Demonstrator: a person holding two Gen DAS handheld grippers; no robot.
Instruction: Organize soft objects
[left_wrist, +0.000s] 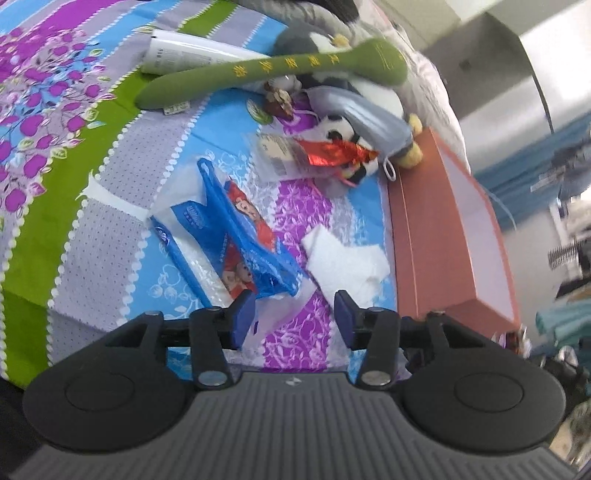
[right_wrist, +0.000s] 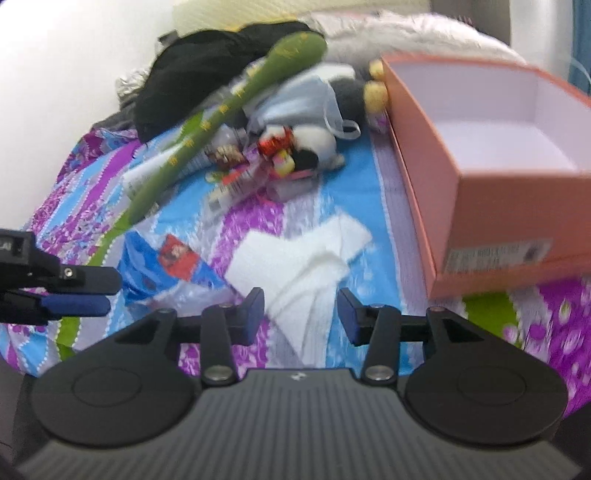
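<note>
A flowered bedsheet (left_wrist: 66, 155) in purple, blue and green stripes carries the clutter. At its right edge stands 1 open orange box (right_wrist: 491, 192), white inside and empty as far as the right view shows; in the left view the box (left_wrist: 436, 236) runs along the bed's side.

Between the grippers and the far pile lie 2 flat things: 1 white tissue (right_wrist: 299, 266), crumpled and spread, just beside the box, and 1 blue wrapper (left_wrist: 243, 236) with a red cartoon print, left of the tissue. In the left view the tissue (left_wrist: 343, 258) sits just ahead of the right-hand finger, and the wrapper's near end lies close to the left-hand finger.

Farther back is a heap: 1 long green plush (left_wrist: 273, 70), its long axis running from lower left up to upper right with the thick end toward the box; yellow characters run along it. It lies across 1 white tube (left_wrist: 184, 51) and over 1 black-and-white plush toy (left_wrist: 354, 122) with yellow feet, which has 1 pale blue mask (left_wrist: 365, 110) draped on it. A red foil piece (left_wrist: 332, 151) and a clear packet (left_wrist: 277, 155) lie in front of the toy. Dark clothing (right_wrist: 207, 70) is piled behind.

The left gripper (left_wrist: 294, 317) hangs over the sheet, jaws apart with nothing between them. The right gripper (right_wrist: 301, 314) is likewise released, poised over the tissue's near edge without pressing it. The left gripper's fingers (right_wrist: 74, 295) show at the right view's left edge.
</note>
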